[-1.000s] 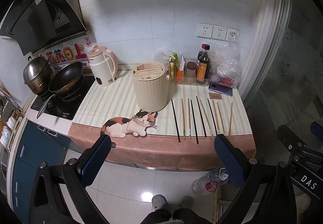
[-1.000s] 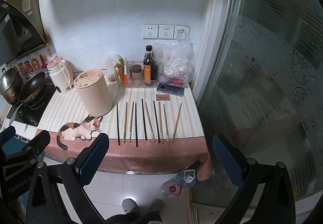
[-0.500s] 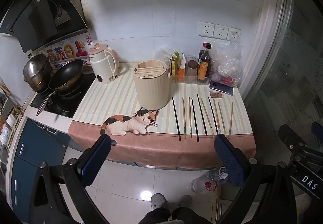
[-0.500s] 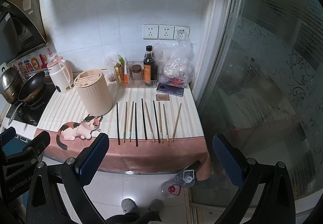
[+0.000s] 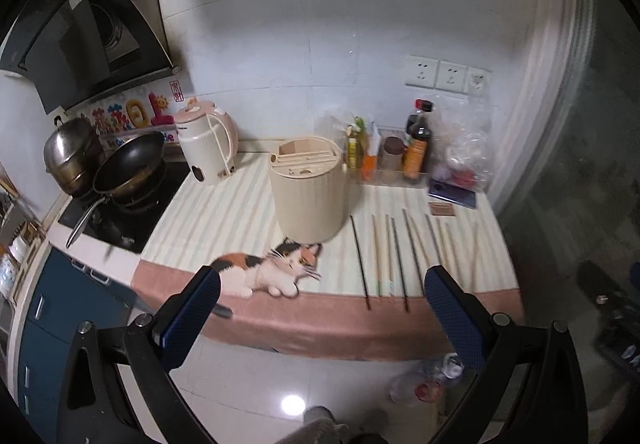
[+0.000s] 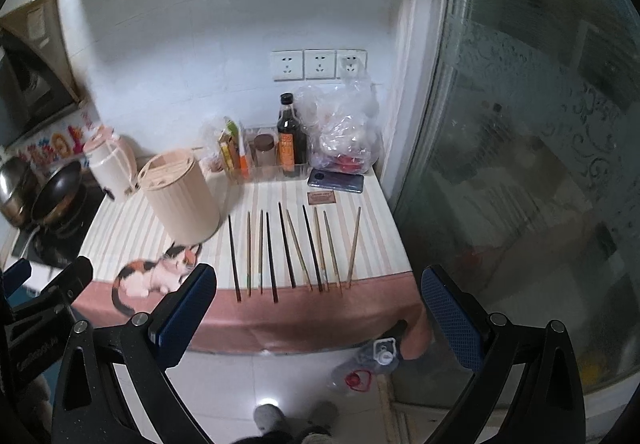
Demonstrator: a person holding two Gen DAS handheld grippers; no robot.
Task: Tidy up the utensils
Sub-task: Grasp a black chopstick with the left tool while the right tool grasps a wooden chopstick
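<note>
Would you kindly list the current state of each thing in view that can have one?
left claw: open, empty, short of the counter.
right claw: open, empty, short of the counter.
chopsticks: lying flat in a row, none picked up.
utensil holder: upright, slots appear empty.
sauce bottle: upright, capped.
kettle: upright, lid shut.
phone: lying flat.

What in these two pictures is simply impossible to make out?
- Inside of the beige holder: both views show only its slotted lid.
- Print on the small brown card: too small, in either view.
- Contents of the plastic bag: crumpled film blurs them.
- Rightmost chopsticks: motion-blurred in the left view.
- Behind the frosted glass door: only vague shapes.
</note>
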